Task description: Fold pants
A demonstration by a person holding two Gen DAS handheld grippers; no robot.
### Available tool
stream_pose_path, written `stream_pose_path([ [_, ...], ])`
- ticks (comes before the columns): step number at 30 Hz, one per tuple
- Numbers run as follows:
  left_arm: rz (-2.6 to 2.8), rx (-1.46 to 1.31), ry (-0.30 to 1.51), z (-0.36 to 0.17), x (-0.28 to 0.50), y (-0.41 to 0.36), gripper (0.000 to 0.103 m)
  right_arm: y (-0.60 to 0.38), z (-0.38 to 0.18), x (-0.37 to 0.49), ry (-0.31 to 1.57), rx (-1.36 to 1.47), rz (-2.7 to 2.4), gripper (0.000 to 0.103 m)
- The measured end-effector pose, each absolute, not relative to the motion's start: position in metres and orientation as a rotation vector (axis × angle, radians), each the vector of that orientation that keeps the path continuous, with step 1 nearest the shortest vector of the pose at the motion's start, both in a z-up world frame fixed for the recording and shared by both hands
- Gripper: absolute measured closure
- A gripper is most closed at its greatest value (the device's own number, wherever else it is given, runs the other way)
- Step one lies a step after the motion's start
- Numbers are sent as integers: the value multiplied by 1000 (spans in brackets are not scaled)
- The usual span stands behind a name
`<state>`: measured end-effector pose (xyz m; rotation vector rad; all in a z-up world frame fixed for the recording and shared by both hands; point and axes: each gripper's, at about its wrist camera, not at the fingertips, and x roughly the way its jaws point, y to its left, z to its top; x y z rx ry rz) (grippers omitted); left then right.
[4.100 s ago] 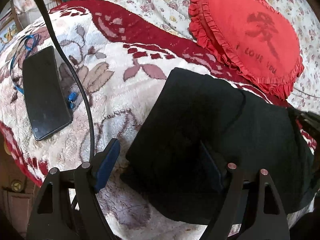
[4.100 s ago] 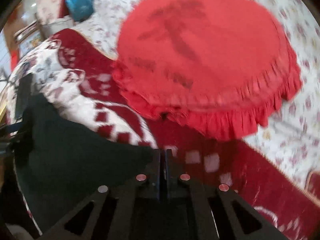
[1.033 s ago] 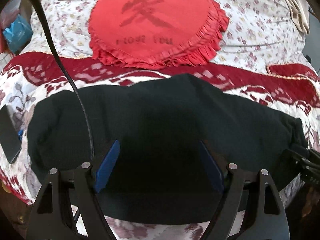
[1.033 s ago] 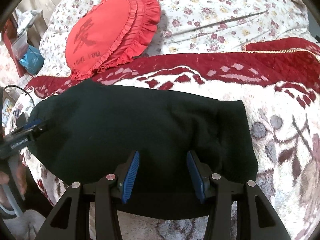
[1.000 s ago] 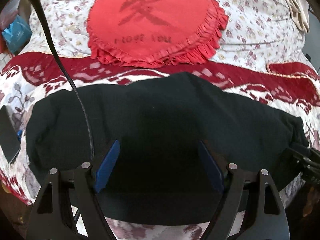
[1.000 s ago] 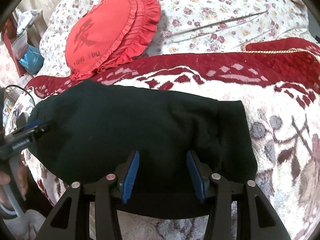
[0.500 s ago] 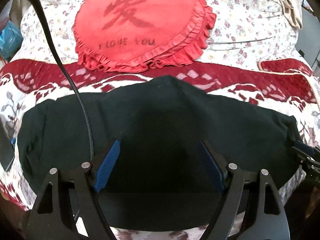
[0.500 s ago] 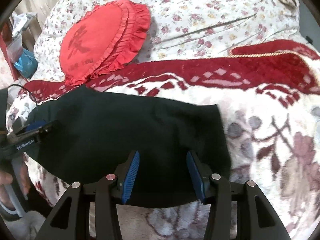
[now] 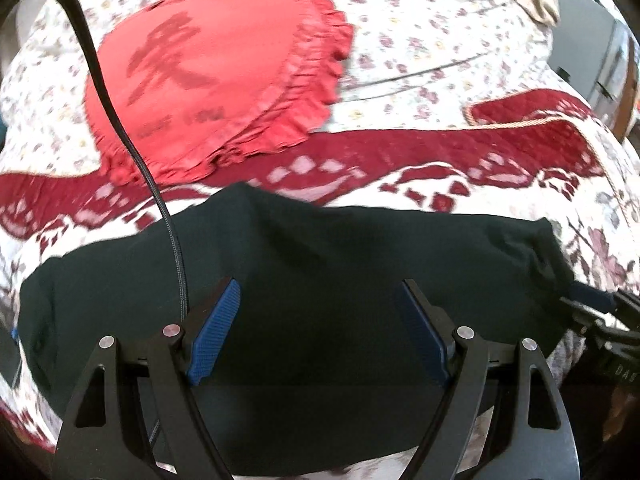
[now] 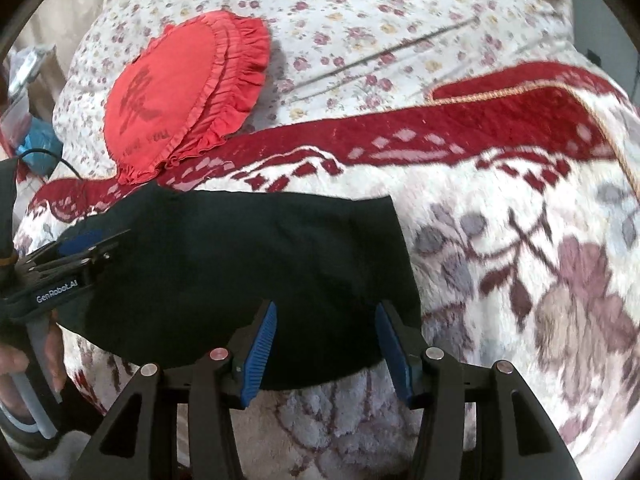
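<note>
The black pants [image 9: 328,280] lie folded into a long flat band across the red-and-white patterned blanket [image 10: 520,248], and everything else is easiest placed from them. Behind their far edge, toward the left end, sits the red heart-shaped cushion [image 9: 224,80] with its ruffled border; its frill touches the blanket's red band and comes close to the cloth, though motion blur in the left wrist view makes it hard to say whether the two actually meet. Further back spreads the flowered bedsheet [image 10: 360,24].

The left gripper [image 9: 320,336] hangs over the middle of the pants with its blue pads [image 9: 216,332] standing wide apart — nothing is pinched between them; the dark cloth simply lies below. A black cable [image 9: 120,128] runs down from the upper left, across the cushion and onto the pants beside the left finger.

The right gripper [image 10: 326,344] hovers over the near edge of the pants close to their right-hand end, its jaws also apart, with the hem and a strip of blanket showing in the gap. No pad presses on the fabric.

At the left end of the pants in the right wrist view, the other gripper appears side-on, held by a person's hand [image 10: 24,356] at the frame's edge.
</note>
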<state>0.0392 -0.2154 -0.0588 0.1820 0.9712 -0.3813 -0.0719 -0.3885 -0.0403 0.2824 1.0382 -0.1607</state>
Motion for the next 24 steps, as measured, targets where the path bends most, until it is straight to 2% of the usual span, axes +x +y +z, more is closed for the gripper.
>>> stream_pose_path([
  [17,-610,242,1062,-71,54,-298,22,-391,-65,-93,1088,476,-167,46],
  [24,-731,271,1097,-72,64,-344,22,-396,-72,-93,1044,553,-179,43],
])
